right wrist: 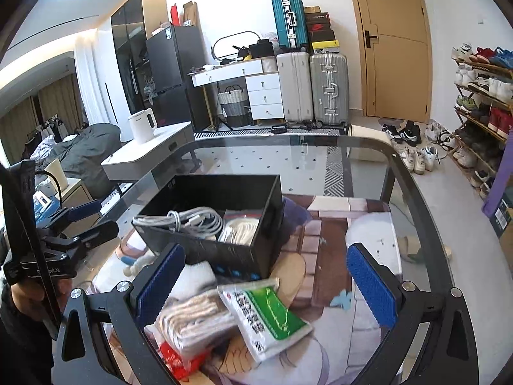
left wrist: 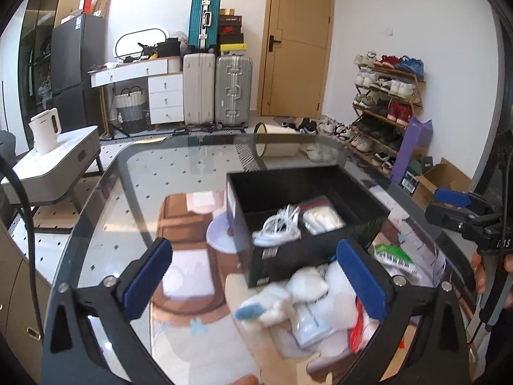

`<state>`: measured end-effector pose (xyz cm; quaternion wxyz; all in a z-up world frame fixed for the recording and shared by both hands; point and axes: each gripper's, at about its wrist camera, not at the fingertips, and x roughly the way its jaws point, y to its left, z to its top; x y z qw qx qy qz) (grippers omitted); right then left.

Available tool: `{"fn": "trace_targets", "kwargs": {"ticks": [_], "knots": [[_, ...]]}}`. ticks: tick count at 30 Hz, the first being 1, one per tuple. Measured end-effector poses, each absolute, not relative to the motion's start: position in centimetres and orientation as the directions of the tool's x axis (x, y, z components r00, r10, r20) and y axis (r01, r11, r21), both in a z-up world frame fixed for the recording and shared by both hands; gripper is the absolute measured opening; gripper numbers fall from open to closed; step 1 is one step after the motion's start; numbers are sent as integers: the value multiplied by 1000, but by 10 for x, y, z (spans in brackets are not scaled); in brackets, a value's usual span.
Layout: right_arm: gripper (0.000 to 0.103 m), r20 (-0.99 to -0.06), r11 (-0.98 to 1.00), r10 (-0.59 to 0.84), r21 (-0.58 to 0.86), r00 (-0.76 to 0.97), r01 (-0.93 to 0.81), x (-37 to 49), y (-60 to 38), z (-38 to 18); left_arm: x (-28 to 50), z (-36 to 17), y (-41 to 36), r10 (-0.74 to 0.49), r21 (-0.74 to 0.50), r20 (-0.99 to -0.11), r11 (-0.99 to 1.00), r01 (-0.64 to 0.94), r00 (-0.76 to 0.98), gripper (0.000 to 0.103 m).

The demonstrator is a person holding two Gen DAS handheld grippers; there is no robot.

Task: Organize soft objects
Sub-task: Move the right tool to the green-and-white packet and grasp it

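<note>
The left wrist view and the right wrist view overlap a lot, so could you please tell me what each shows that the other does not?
Only the left wrist view shows the white plush toy with a blue tip, lying just before the black box, and the purple bag by the shoe rack.

Only the right wrist view shows the green-and-white packet in full and the grey bedding at far left.

Both show the box, the white cable coil inside it, the glass table, and both grippers open.

Bright white-walled room seen past a glass table [right wrist: 413, 192]

A tan door [left wrist: 296, 45] stands beside stacked suitcases [left wrist: 218, 89], a white drawer desk [left wrist: 154, 86] and dark fridge [left wrist: 78, 61]; a shoe rack [left wrist: 384, 109] lines the right wall, a kettle [right wrist: 142, 125] tops a side table.
</note>
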<state>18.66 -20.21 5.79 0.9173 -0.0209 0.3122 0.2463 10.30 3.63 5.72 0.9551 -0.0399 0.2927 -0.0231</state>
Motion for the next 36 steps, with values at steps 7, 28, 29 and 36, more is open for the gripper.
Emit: {"fn": "trace_targets", "kwargs": {"ticks": [7,28,29,36], "knots": [[102,-606,888,426,138,672,-438,179,-213,41,94,42,40,-44,-81,-589,997,-5,807,103],[102,-686,888,420,177,594,-424,188,-227,6,94,6,37,-25,-76,-661,997,-33,750,103],[102,-689,886,423,179,589,-427,189,-225,4,94,6,37,-25,-75,-663,997,-33,748,103],[102,-738,892,398,171,545,-419,197,-211,-16,93,1,40,-35,-85,-667,996,-30,745,103]]}}
